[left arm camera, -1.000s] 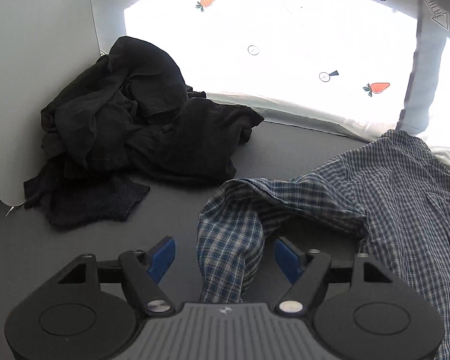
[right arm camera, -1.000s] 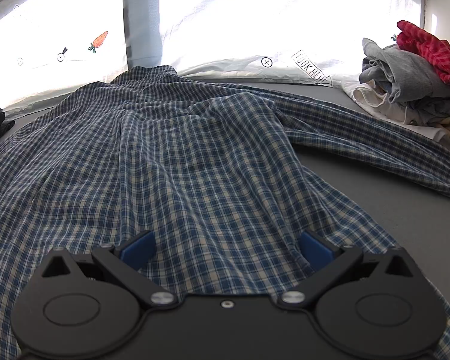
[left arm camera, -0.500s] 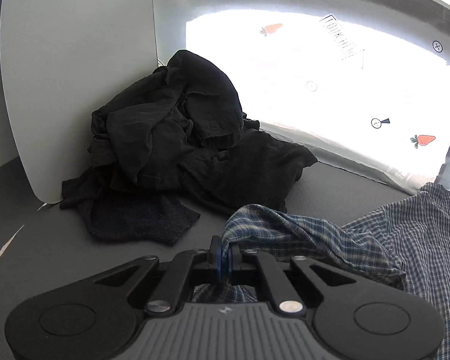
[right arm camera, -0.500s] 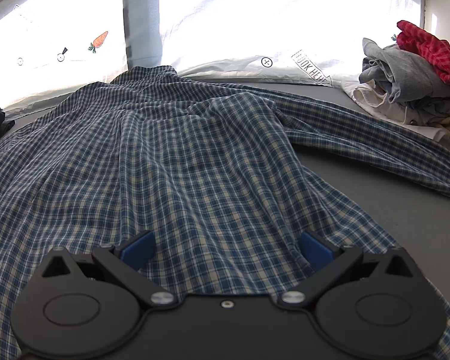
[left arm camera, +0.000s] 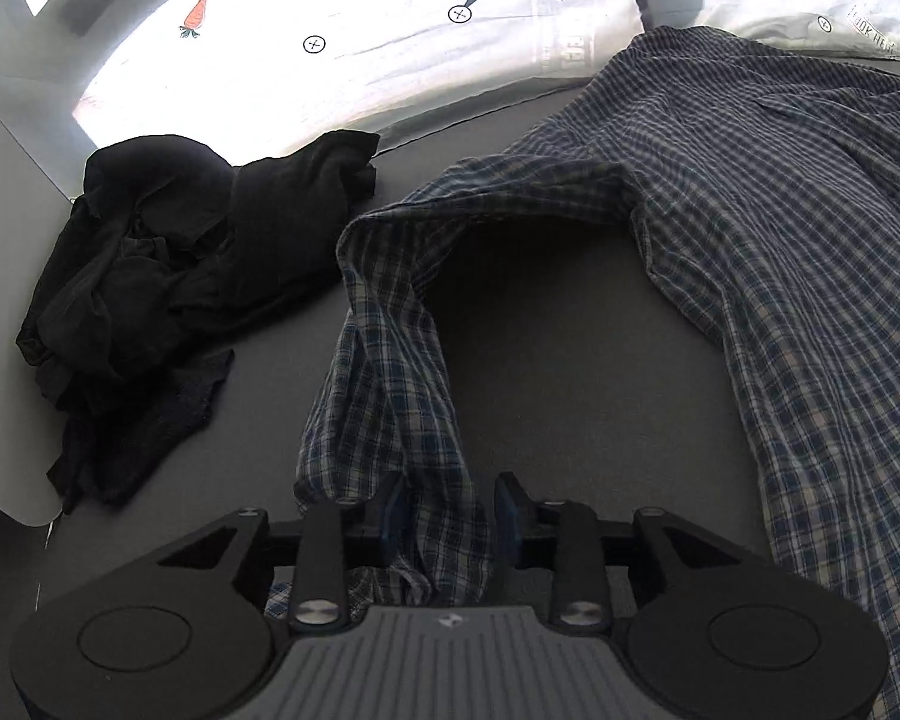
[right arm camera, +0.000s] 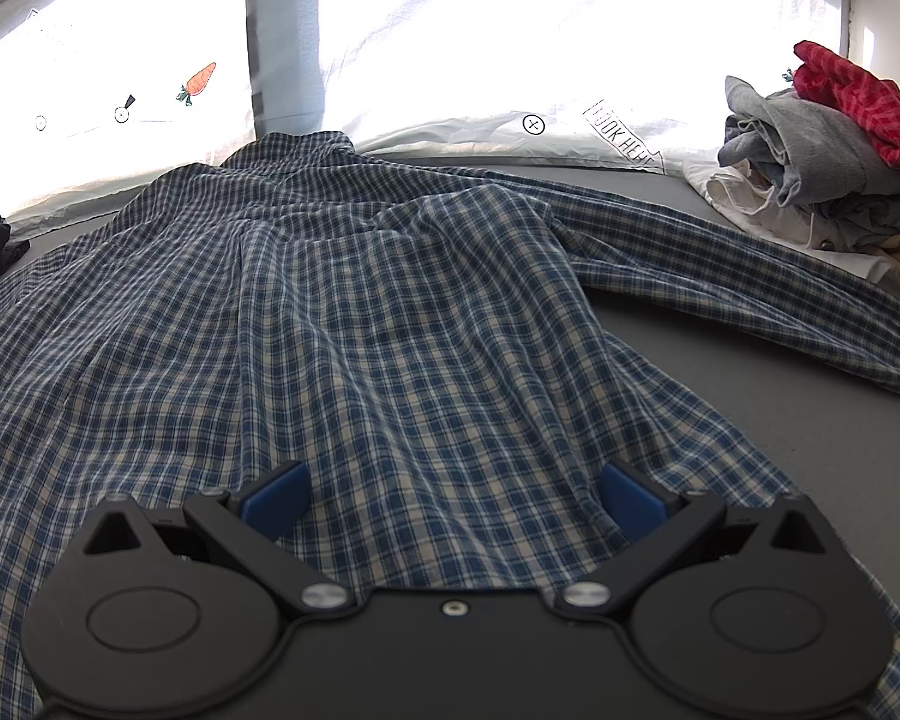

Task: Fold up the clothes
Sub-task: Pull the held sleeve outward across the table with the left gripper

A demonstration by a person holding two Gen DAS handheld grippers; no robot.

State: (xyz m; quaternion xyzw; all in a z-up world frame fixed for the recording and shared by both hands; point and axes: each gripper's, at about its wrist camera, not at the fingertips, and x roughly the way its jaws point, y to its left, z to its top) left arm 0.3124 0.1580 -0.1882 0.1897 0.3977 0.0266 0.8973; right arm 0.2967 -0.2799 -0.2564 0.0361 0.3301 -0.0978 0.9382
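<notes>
The dark grey work surface (left arm camera: 570, 372) is bounded ahead by a white backlit sheet printed with carrots and target marks (left arm camera: 390, 18). Your left gripper (left arm camera: 447, 519) has its blue pads partly apart, with the sleeve (left arm camera: 384, 396) of the blue-and-white checked cotton shirt (right arm camera: 360, 324) hanging between them; you cannot tell whether the pads pinch the cloth. The sleeve runs forward from the jaws, then bends right to the shirt body. A heap of crumpled black garments (left arm camera: 168, 264) lies ahead left. Your right gripper (right arm camera: 453, 495) is spread wide, its pads resting over the flat shirt back. A stack of grey, white and red clothes (right arm camera: 828, 162) sits far ahead right.
</notes>
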